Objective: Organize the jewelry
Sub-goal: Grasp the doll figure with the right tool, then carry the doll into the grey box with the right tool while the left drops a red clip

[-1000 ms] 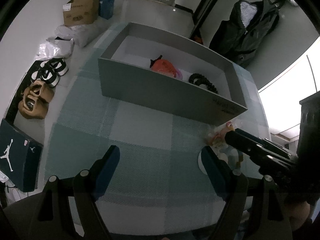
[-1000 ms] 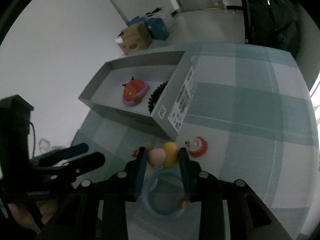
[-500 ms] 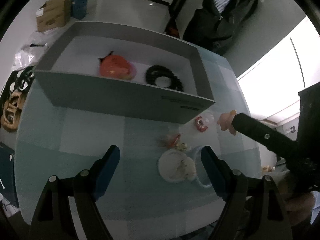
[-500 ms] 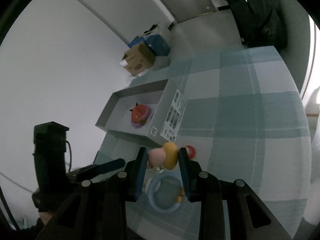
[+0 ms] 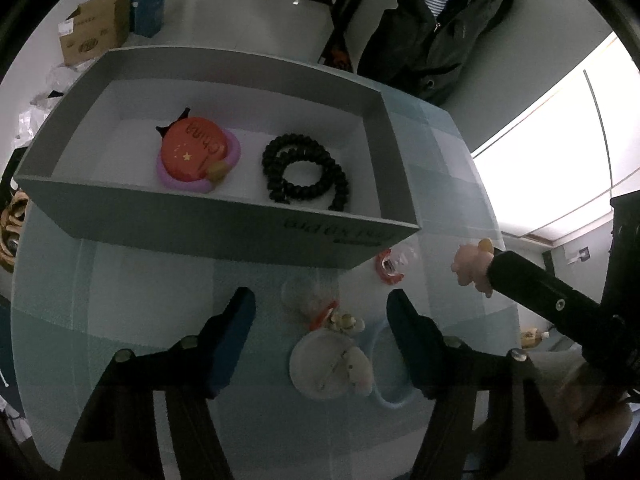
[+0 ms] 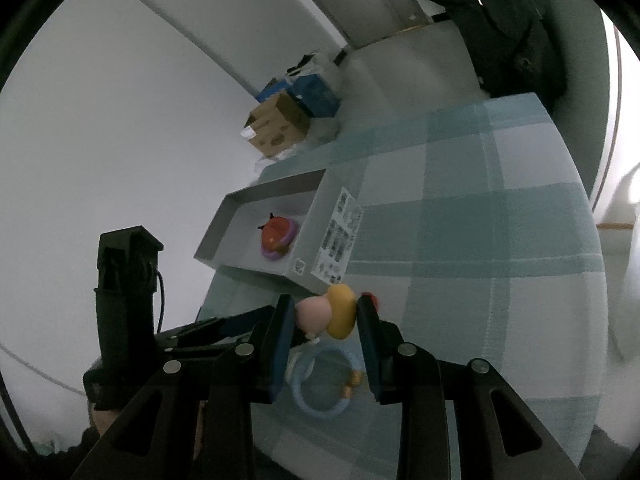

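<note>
A grey box [image 5: 224, 224] on the checked cloth holds a red and purple piece [image 5: 196, 156] and a black bead bracelet [image 5: 304, 172]. My right gripper [image 6: 325, 317] is shut on a pink and yellow charm [image 6: 328, 314], held above the table right of the box; the charm also shows in the left wrist view [image 5: 472, 266]. My left gripper [image 5: 320, 312] is open and empty above a white round brooch [image 5: 324, 364], a small red piece [image 5: 332, 316], a blue ring [image 5: 384, 384] and a red clip [image 5: 390, 270].
The box also shows in the right wrist view [image 6: 276, 236], with the blue ring [image 6: 320, 388] below the held charm. A dark jacket [image 5: 436, 28] hangs behind the table. Cardboard and blue boxes [image 5: 100, 32] stand on the floor at the back left.
My right gripper has lifted the pink and yellow charm off the table and risen higher. My left gripper has moved right and up, so it looks into the box.
</note>
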